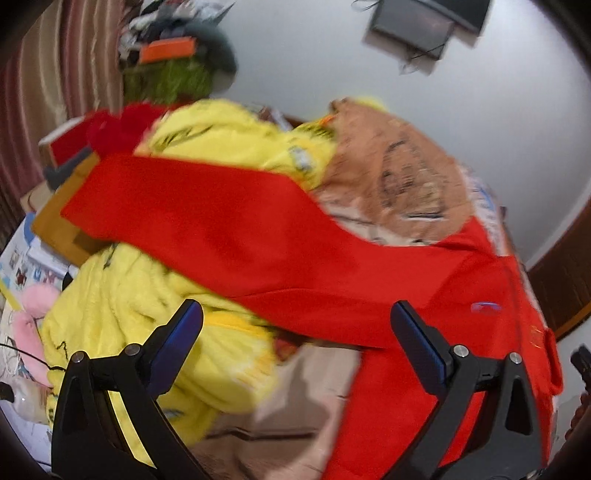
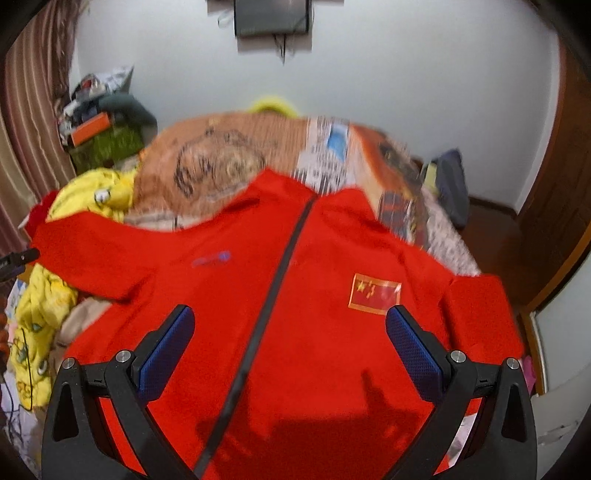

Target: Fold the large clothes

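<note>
A red zip jacket (image 2: 295, 306) lies front up on the bed, dark zipper down its middle, a flag patch (image 2: 375, 292) on one chest side and a small blue logo on the other. One sleeve (image 1: 207, 218) stretches out to the left over a yellow fleece garment (image 1: 147, 314). My left gripper (image 1: 295, 325) is open above the sleeve and the yellow fleece, holding nothing. My right gripper (image 2: 290, 326) is open above the jacket's chest, astride the zipper, with nothing between its fingers.
A brown printed blanket (image 2: 221, 158) and newsprint-patterned bedding (image 2: 325, 155) lie beyond the jacket. Clutter with an orange box (image 2: 90, 133) is piled at the back left by striped curtains. A wall screen (image 2: 271, 16) hangs above. A pink soft item (image 1: 33, 314) lies at the left.
</note>
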A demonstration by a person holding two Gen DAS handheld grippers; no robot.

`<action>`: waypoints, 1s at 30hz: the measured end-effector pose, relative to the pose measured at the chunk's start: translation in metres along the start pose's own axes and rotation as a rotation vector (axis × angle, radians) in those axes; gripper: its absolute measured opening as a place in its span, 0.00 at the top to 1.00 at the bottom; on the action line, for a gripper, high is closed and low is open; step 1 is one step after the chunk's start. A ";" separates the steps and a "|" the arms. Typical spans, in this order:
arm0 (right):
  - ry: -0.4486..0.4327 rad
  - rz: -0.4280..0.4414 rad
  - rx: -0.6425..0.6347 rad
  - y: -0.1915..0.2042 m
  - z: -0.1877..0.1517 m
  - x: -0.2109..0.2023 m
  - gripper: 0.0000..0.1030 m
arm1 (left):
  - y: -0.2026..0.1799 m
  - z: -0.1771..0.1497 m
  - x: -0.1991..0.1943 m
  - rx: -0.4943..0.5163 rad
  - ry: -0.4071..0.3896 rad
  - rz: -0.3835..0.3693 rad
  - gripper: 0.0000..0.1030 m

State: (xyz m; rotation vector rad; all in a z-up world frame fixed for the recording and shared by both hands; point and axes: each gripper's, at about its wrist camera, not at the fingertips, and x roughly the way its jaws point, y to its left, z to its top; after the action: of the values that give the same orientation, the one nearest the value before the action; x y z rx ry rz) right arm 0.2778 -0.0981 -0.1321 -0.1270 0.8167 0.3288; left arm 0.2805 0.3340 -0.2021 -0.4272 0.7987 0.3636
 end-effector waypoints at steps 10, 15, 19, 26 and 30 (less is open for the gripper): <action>0.130 -0.017 0.023 -0.011 -0.023 0.019 0.00 | 0.081 0.012 0.065 -0.255 0.111 -0.110 0.25; 0.139 -0.018 0.020 -0.012 -0.017 0.030 0.00 | 0.095 0.025 0.077 -0.329 0.091 -0.106 0.38; 0.144 -0.020 0.015 -0.013 -0.014 0.034 0.00 | 0.092 0.037 0.080 -0.299 0.079 0.003 0.70; 0.126 -0.012 0.034 -0.019 -0.013 0.026 0.00 | 0.061 0.054 0.057 -0.120 0.036 0.178 0.95; 0.109 -0.014 0.047 -0.024 -0.012 0.017 0.00 | 0.019 0.072 0.017 -0.014 -0.076 0.183 0.95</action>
State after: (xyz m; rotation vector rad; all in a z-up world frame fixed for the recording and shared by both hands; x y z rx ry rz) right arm 0.2888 -0.1198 -0.1530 -0.1076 0.9304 0.2912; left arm 0.3260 0.3882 -0.1745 -0.3518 0.7637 0.5532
